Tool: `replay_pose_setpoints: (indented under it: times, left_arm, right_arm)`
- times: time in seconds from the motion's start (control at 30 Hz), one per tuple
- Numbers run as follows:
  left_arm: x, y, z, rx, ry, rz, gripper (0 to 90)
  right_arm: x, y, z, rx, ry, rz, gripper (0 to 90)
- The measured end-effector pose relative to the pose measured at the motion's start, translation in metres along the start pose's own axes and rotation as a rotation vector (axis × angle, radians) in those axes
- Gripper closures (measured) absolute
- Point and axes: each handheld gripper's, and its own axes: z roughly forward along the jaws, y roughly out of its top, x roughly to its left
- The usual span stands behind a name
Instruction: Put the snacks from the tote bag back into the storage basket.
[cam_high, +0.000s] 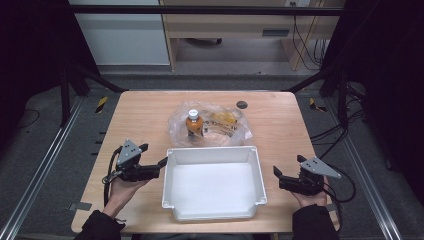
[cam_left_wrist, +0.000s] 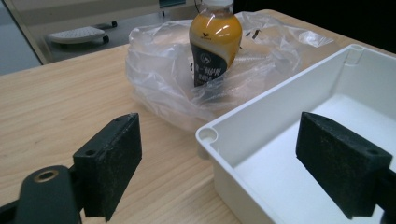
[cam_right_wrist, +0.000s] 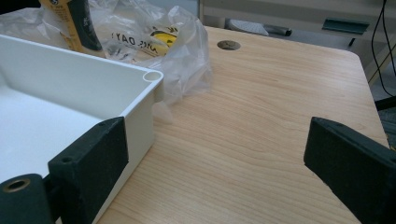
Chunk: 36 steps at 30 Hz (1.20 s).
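A white empty tray (cam_high: 210, 149) sits at the table's front middle. Behind it lies a crumpled clear plastic bag (cam_high: 235, 131), and an orange-juice bottle (cam_high: 194, 122) with a white cap stands upright in it, beside a yellow packet (cam_high: 223, 118). My left gripper (cam_high: 154, 154) is open at the tray's left far corner, its jaws either side of that corner (cam_left_wrist: 208, 135), facing the bottle (cam_left_wrist: 215, 42). My right gripper (cam_high: 288, 165) is open to the right of the tray, one jaw next to the tray's right wall (cam_right_wrist: 140, 112). Neither holds anything.
A round cable hole (cam_high: 242, 104) lies in the wooden table (cam_high: 145, 115) behind the bag. Black frame struts stand at both far corners. Cables lie on the floor at the right, and a cabinet stands beyond the table.
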Motion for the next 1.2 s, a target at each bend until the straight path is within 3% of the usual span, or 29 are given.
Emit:
replay_pose_setpoints:
  times: [0.43,1.2]
  left_arm:
    - [0.001,0.014,0.011,-0.021,0.010,-0.015,14.3]
    - [0.004,0.027,0.038,-0.015,0.029,-0.015,14.9]
  right_arm:
    - [0.001,0.001,0.000,-0.004,0.010,0.007,6.6]
    - [0.002,0.002,0.002,0.006,0.029,0.005,6.2]
